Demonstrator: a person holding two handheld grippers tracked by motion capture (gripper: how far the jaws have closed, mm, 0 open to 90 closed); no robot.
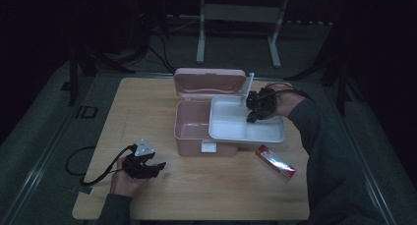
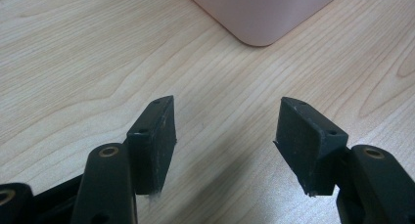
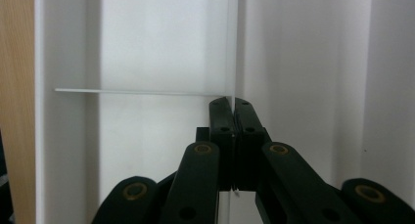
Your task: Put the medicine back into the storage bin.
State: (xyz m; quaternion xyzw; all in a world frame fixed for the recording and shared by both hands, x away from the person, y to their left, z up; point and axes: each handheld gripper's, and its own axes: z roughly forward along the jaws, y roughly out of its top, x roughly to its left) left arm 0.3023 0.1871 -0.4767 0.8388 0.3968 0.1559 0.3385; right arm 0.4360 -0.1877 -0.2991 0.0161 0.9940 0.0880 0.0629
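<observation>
A pink box (image 1: 189, 132) stands open on the wooden table (image 1: 142, 107), its lid (image 1: 209, 81) tipped back. A white tray (image 1: 265, 134) sits across the box's right half and juts out to the right. My right gripper (image 1: 252, 116) reaches into the tray from the right. Its jaws are shut on a thin upright white wall of the tray (image 3: 233, 48), seen close up past the right gripper (image 3: 234, 102). My left gripper (image 1: 158, 166) rests low at the front left, open with nothing between its fingers (image 2: 156, 136). A corner of the pink box (image 2: 264, 13) lies just ahead of it.
A red and white packet (image 1: 275, 162) lies on the table right of the box's front. A black cable (image 1: 81, 166) trails off the table's left edge. A grey stand (image 1: 241, 14) stands on the floor behind the table.
</observation>
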